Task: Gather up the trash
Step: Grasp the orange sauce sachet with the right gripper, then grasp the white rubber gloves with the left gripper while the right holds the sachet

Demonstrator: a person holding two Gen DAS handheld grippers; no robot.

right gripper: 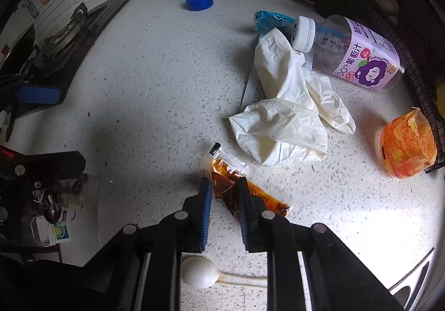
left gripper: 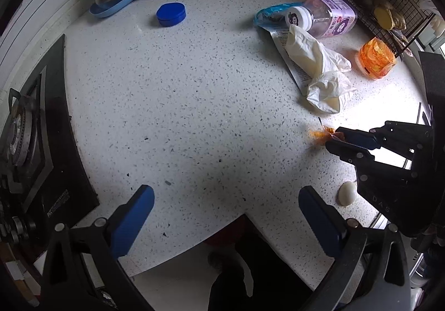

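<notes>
Just below the crumpled white glove [right gripper: 281,121], the floppy sauce packet [right gripper: 230,185] is lying on the counter [right gripper: 139,88], right gripper [right gripper: 224,194] pinching its slippery middle; left gripper [left gripper: 225,216] is hanging open, empty.

The right gripper [right gripper: 224,192] points steeply down, its blue-padded jaws drawn nearly together and pinching a sauce sachet [right gripper: 225,185] (the pads press its sides). In the left wrist view it reaches in from three o'clock. The left gripper [left gripper: 225,216] also points steeply down, jaws spread wide at seven and five o'clock, nothing between them.
</notes>
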